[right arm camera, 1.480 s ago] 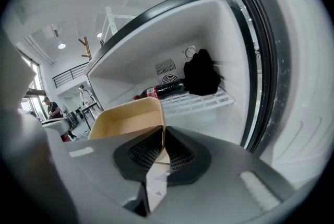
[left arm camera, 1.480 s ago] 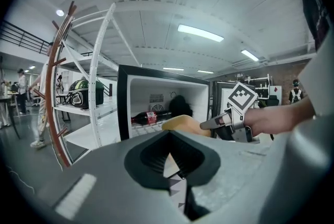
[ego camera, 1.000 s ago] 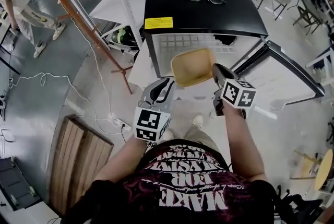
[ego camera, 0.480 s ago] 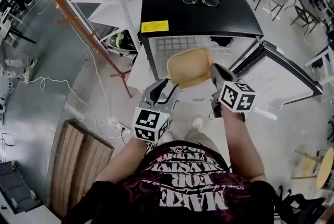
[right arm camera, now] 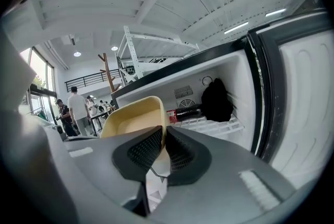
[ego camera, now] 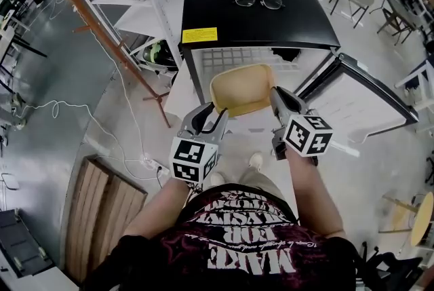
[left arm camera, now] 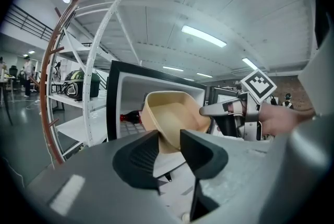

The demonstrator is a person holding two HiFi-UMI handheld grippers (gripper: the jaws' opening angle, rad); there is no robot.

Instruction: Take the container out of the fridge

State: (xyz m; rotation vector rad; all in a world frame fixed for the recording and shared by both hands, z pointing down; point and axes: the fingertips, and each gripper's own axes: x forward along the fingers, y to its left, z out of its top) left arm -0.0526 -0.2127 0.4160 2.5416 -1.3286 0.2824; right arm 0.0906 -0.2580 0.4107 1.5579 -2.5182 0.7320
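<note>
- At the mouth of the open fridge (ego camera: 224, 11), grips the beige plastic container (ego camera: 241, 87) by its right rim with the right tongs (ego camera: 279, 98), clamped on the thin wall.
- Holds the left tongs (ego camera: 207, 117) agape just beside its near-left corner, on nothing.
- Seems empty, light, stiff and smooth; safest taken on two opposite rims.
- Faces mouth up, tipped nearward; long axis roughly left-right, nearly square.

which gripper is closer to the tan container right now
Right. The right gripper is shut on the container, clamping its right rim. The left gripper is open beside the container's lower left corner, not clamped on it.
</note>
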